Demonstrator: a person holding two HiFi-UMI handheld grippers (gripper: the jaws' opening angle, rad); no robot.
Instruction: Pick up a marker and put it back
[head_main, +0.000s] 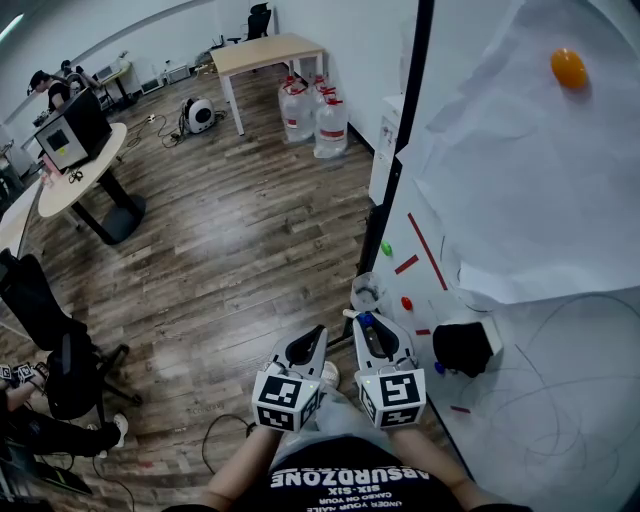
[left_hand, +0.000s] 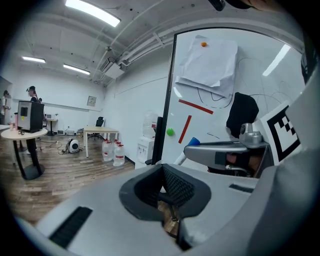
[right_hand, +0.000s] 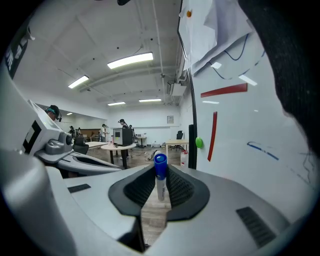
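Note:
A white marker with a blue cap stands upright between the pads of my right gripper, which is shut on it. The gripper hangs just left of the whiteboard, near its lower edge. The left gripper view also catches the marker's blue cap sticking out past the right gripper. My left gripper is beside the right one, its jaws shut with nothing in them. A black eraser clings to the board just right of the right gripper.
On the board are a green magnet, a red magnet, an orange magnet, red strips and paper sheets. Water bottles, a desk, a round table and an office chair stand on the wooden floor.

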